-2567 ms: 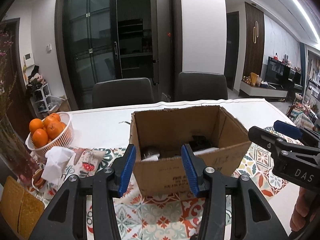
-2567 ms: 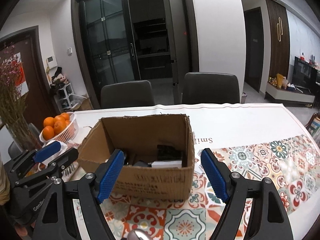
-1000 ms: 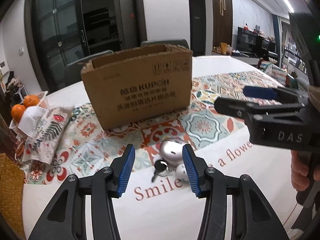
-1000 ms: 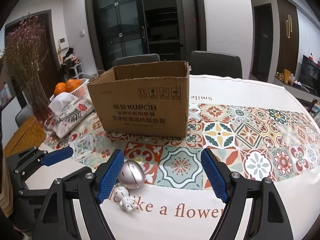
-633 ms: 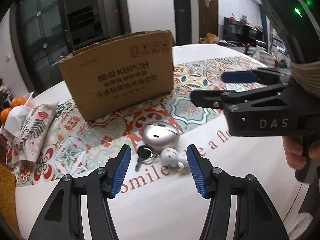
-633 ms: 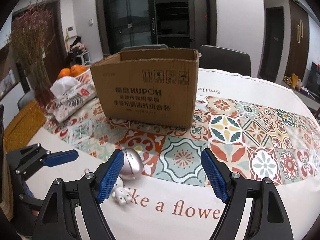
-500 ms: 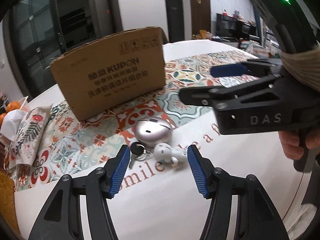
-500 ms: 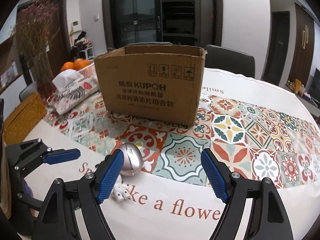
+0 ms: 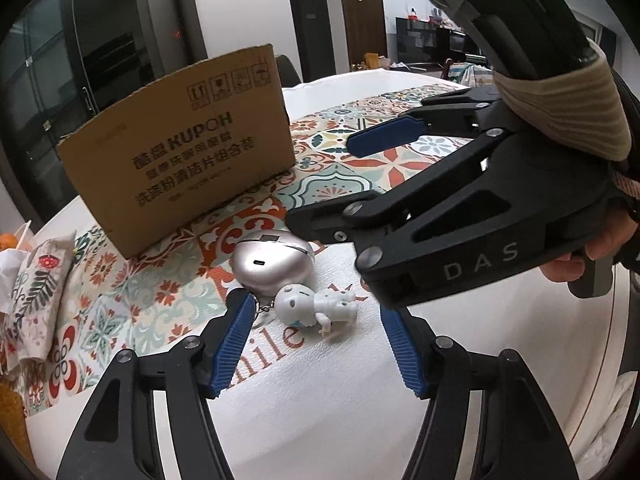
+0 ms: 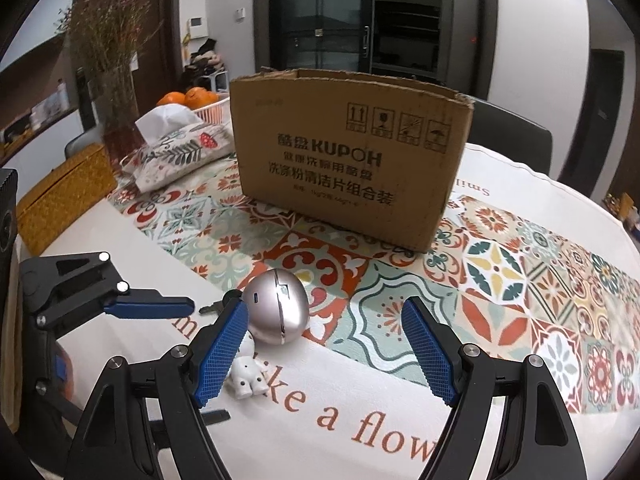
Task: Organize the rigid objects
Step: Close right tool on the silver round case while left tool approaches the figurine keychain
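The left claw (image 9: 316, 350) is spread open low over the desk (image 9: 320, 420), and a small white figurine (image 9: 316, 305) lies on its side just ahead of the gap between the blue pads, touching neither. A short chain runs from the figurine's head toward the left pad. Just beyond the figurine and touching it sits a silver egg-shaped case (image 9: 272, 264) with a small slot facing the claw.

The right claw (image 10: 324, 350) is also wide open and holds nothing. From its own camera, the silver case (image 10: 277, 306) stands just ahead of its left pad, and the figurine (image 10: 246, 374) lies half hidden under that same pad. A key (image 10: 218, 305) pokes out to the left of the case, pointing toward the tip of the left claw (image 10: 152, 306), which reaches in from the left side. In the left camera the right claw (image 9: 400, 176) crosses in from the right, above and beyond the figurine, one finger tip hanging close above the silver case.

Farther out on the patterned tablecloth (image 10: 500, 272) stands a cardboard box (image 10: 348, 152) with printed lettering, well apart from the small things. Its inside cannot be seen. Left of the box lie a fabric tissue pouch (image 10: 176, 148), a basket of oranges (image 10: 192, 102), a vase of dried flowers (image 10: 112, 92) and a woven yellow box (image 10: 60, 196).
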`<state>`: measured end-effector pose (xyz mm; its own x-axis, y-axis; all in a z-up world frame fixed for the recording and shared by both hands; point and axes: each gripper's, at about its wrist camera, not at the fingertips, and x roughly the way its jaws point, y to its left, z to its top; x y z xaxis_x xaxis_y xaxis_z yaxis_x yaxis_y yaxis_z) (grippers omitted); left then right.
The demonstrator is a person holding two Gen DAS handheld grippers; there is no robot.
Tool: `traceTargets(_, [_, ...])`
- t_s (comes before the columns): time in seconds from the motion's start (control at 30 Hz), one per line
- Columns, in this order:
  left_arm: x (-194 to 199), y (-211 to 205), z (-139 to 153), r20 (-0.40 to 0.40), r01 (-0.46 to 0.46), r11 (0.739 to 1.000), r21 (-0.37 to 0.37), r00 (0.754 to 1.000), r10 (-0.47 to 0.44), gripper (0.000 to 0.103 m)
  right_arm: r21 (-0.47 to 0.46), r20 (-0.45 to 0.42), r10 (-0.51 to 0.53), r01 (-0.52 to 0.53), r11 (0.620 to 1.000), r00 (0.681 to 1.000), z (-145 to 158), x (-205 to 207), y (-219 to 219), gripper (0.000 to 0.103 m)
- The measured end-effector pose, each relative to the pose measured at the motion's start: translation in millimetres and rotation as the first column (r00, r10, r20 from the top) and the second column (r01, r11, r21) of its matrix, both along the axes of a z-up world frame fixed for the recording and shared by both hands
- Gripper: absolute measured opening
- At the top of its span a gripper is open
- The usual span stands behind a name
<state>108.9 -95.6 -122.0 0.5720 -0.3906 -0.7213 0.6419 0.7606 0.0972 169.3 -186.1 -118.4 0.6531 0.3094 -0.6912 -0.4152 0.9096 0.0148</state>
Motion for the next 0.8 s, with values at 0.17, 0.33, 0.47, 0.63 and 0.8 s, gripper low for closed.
traceTargets(0.17, [7.9,-2.0,-4.9,-0.017,0.017,1.000,-0.010,1.000,-0.017,0.064,0.015,-0.019,0.042,-0.042,0.999,0.999,-5.9,10.5,2.9,0.080])
traceTargets(0.33, [12.5,-5.1,-8.6,-0.018,0.048,0.999,-0.014,0.999,-0.048,0.064,0.022,-0.047,0.071,-0.070,0.997,0.996,-13.7,19.6,6.3,0.079])
traceTargets(0.47, [17.4,-6.7,-13.6,-0.035,0.055,0.998,-0.012,0.998,-0.056,0.064,0.026,-0.063,0.083,-0.081,0.996,0.995,-18.9,25.9,9.7,0.079])
traceTargets(0.63, [24.9,-4.9,-20.7,-0.073,0.048,0.999,-0.014,0.996,-0.049,0.054,0.046,-0.105,0.115,-0.110,0.993,0.988,-26.9,32.9,13.9,0.079])
traceTargets(0.8, [24.4,0.8,-21.1,-0.082,0.028,0.999,-0.025,0.996,-0.030,0.052,0.047,-0.119,0.122,-0.118,0.992,0.985,-31.6,36.3,20.8,0.079])
